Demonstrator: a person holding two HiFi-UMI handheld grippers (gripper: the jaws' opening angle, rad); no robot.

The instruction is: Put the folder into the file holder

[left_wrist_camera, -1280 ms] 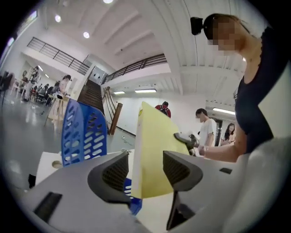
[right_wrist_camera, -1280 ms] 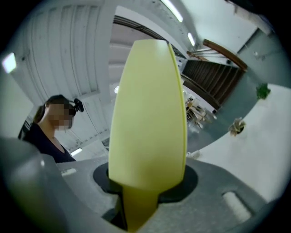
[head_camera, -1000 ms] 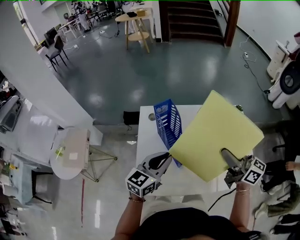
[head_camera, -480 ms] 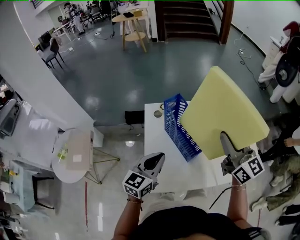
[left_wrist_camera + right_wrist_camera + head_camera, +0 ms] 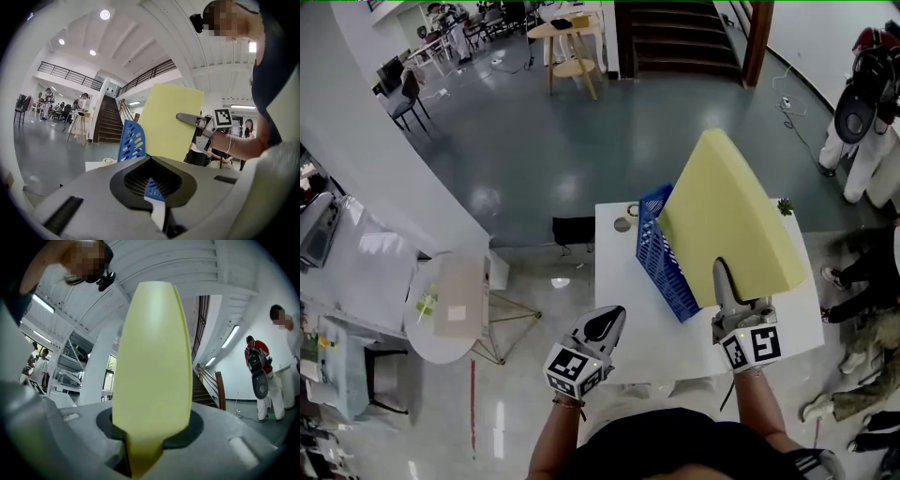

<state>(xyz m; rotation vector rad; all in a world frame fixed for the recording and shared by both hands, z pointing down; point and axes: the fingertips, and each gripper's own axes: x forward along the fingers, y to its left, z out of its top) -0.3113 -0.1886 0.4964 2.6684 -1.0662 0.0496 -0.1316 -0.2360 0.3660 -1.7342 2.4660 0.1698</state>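
Now my right hand-held gripper point(image 5: 720, 274) has swung its clamped folder point(image 5: 722, 211) upright by the file holder point(image 5: 660, 258), insertion next; left hand-held gripper point(image 5: 612, 316) closed, empty.

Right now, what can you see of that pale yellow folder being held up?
The pale yellow rectangular folder looks like thin plain card, closed and unmarked. It stands tilted in the air, slightly bowed, its lower edge clamped in the right gripper. It hangs over the white table, right beside the blue perforated plastic file holder; whether they touch I cannot tell.
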